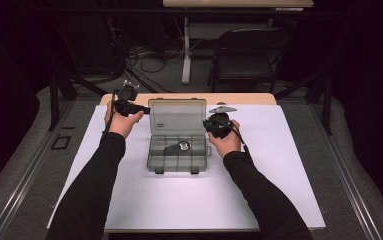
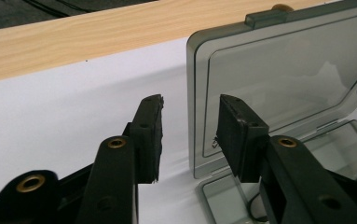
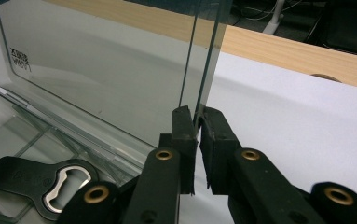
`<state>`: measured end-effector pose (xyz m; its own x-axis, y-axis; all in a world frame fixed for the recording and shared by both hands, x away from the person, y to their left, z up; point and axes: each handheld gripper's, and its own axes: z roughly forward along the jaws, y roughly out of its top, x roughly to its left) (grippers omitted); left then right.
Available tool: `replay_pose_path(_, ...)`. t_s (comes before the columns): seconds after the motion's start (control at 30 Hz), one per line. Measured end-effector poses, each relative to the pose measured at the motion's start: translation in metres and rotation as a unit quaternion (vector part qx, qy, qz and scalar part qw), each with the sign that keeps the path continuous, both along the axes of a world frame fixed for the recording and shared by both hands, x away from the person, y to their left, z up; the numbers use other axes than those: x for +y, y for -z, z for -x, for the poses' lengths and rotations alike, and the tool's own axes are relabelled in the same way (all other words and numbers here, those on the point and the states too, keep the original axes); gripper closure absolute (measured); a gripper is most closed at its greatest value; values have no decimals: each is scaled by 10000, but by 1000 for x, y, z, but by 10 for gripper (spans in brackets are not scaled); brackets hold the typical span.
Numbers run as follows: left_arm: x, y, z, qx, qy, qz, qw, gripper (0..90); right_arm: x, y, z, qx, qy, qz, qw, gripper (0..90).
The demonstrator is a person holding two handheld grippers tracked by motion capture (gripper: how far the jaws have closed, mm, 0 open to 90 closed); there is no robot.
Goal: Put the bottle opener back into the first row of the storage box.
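A smoky clear plastic compartment box [image 1: 152,160] sits mid-table with its lid [image 1: 177,116] standing upright. A black and silver bottle opener [image 1: 179,147] lies in one of its compartments, also visible in the right gripper view [image 3: 36,182]. My right gripper [image 3: 197,122] is shut on the lid's [image 3: 97,70] right edge; in the high view it [image 1: 208,124] sits at that edge. My left gripper [image 2: 190,128] is open, and the lid's [image 2: 278,79] left edge stands in the gap between its pads [image 2: 149,135]. In the high view it [image 1: 145,109] is at the lid's left side.
The box rests on a white sheet [image 1: 259,170] covering a wooden table [image 1: 244,99], with a strip of bare wood along the far edge. Beyond the table stand a dark chair [image 1: 249,55], a white table leg [image 1: 185,50] and floor cables.
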<state>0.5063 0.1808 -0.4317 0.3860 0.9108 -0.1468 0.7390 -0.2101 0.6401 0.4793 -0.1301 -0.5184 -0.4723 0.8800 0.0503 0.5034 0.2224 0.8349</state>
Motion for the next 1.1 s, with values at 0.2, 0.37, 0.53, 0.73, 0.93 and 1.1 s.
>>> replay_pose_path(0.2,-5,-2,-8,0,-14,44,10000,659,0,0,0,-5,0,-13,10000,848)
replay_pose_path(0.37,-10,0,-12,-78,-56,51,9999,721,0,0,0,-13,-4,-31,10000,848)
replay_pose_path(0.53,-11,1,-12,-93,-161,15,9998,793,-1,1,1,-24,-11,-43,10000,848)
replay_pose_path(0.73,-12,1,-12,-186,-265,38,9995,840,-1,1,1,-28,-3,-50,10000,848)
replay_pose_path(0.93,-15,3,-11,-246,-417,20,9988,864,-1,1,1,-45,3,-68,10000,848)
replay_pose_path(1.1,-16,2,-10,-222,-551,89,9982,875,-1,2,1,-58,-6,-65,10000,848)
